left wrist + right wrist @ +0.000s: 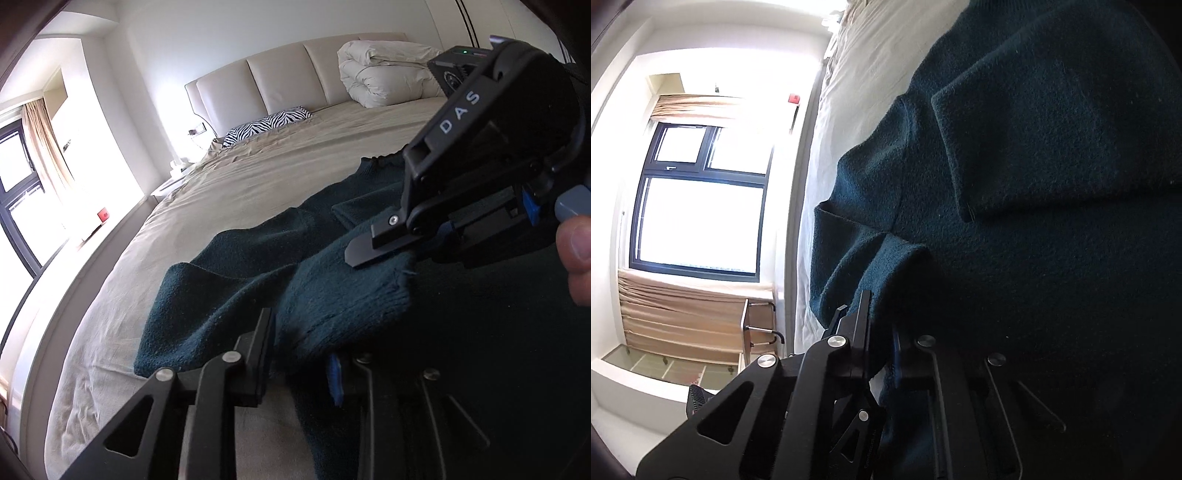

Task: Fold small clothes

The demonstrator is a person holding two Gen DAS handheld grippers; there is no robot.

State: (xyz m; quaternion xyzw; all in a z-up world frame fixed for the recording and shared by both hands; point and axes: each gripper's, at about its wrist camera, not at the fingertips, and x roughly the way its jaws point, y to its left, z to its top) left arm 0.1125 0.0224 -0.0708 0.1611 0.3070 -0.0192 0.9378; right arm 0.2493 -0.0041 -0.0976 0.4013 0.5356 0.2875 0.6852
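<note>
Dark green sweater (258,295) spread on bed (147,258). Left tool (301,360) partly parted, knit between, pads not clearly pressing. Right tool (882,354) pinched on sleeve edge ahead. Risk: fold springing open once lifted, thick knit slipping from shallow pinch.

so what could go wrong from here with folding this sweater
1. The right gripper pinches only the tip of the sweater cuff, so the knit may slip out when pulled.
2. The left gripper has cloth bunched between its fingers without a clear clamp; lifting now could drag that end unevenly.
3. The sweater lies near the bed edge, so a tug could slide it off.
</note>
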